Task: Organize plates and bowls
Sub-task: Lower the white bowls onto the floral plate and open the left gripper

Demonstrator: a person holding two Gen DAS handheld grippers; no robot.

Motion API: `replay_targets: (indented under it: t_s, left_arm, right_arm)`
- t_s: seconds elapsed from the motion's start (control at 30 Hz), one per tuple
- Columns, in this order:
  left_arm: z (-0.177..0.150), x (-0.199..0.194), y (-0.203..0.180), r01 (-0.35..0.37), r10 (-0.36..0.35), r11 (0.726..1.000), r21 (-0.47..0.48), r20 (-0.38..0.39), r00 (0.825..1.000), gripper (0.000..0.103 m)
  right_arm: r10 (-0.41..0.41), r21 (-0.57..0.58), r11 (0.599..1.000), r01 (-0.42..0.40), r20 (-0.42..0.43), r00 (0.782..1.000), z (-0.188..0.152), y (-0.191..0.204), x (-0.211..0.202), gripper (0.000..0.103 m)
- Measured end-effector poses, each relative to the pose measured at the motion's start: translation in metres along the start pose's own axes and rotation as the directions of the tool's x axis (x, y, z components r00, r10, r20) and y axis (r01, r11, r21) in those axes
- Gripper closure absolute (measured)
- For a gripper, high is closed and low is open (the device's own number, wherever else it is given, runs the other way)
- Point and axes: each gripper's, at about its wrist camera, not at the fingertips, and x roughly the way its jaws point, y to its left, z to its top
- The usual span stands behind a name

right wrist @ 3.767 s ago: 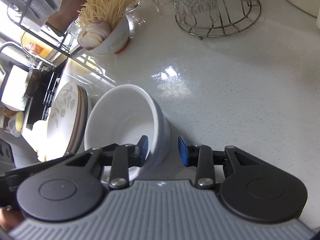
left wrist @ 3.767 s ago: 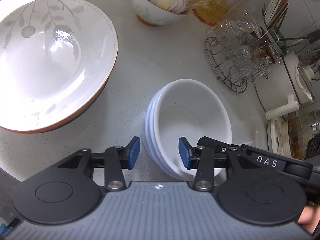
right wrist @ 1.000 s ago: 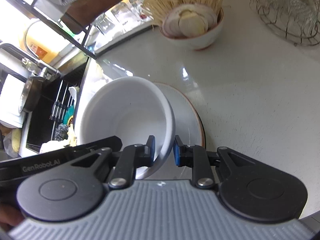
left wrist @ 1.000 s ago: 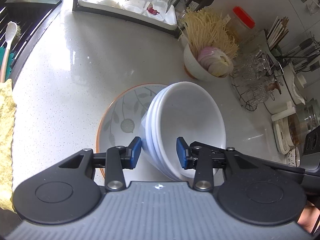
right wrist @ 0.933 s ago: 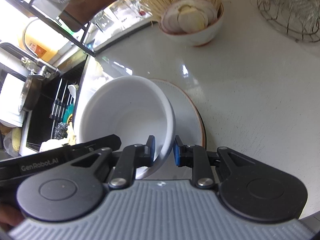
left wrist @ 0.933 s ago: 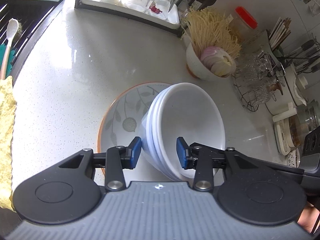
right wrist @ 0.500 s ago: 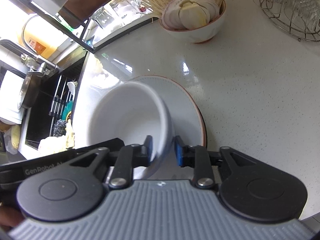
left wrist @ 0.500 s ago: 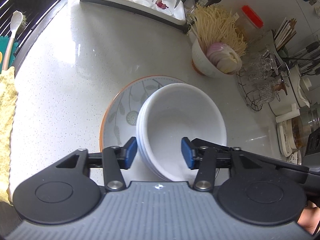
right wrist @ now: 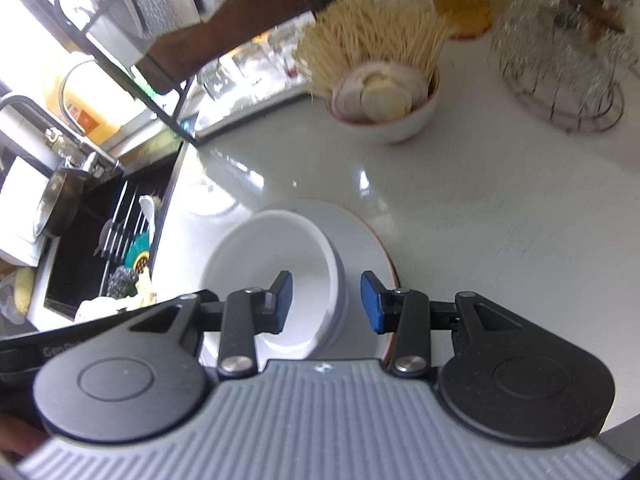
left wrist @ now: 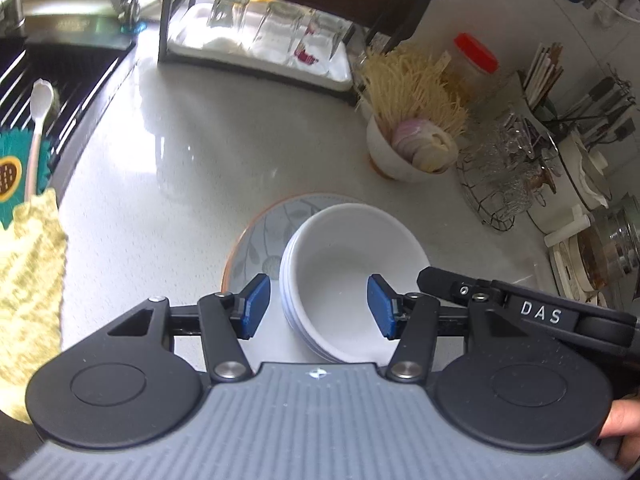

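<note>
bowls (left wrist: 352,280), stacked white, sit off-centre on the leaf plate (left wrist: 256,240) low in the frame; my left gripper (left wrist: 316,306) is released, right gripper (right wrist: 324,302) jaws opening around the rim. i judge a pad could snag it and tip the stack toward the noodle bowl (left wrist: 404,152), upper right.

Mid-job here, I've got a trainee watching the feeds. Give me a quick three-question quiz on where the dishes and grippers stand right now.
1. True or false: the stack of white bowls sits on the leaf-patterned plate.
2. Which describes the left gripper? A: clamped on the bowls' rim. B: open, pads clear of the bowls. C: holding a glass.
3. Fill in: the right gripper has jaws that are ____, with the bowls' rim between them but untouched.

Key: 1 true. 2 B. 3 opening.
</note>
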Motion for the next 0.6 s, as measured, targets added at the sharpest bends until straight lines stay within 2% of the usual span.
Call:
replay_targets:
  t_s: [0.37,0.6]
  left_arm:
    - [0.020,-0.047,-0.004,0.021,-0.033,0.989,0.149,0.078,0.996,0.043]
    - [0.024,-0.087,-0.017,0.008,-0.036,0.977,0.214,0.128,0.991,0.043]
  right_arm:
    - [-0.054,0.031,0.998,0.050,0.138,0.989,0.000,0.025,-0.041,0.062]
    - [-0.049,0.098,0.995,0.028,0.226,0.973,-0.003,0.027,-0.077,0.062]
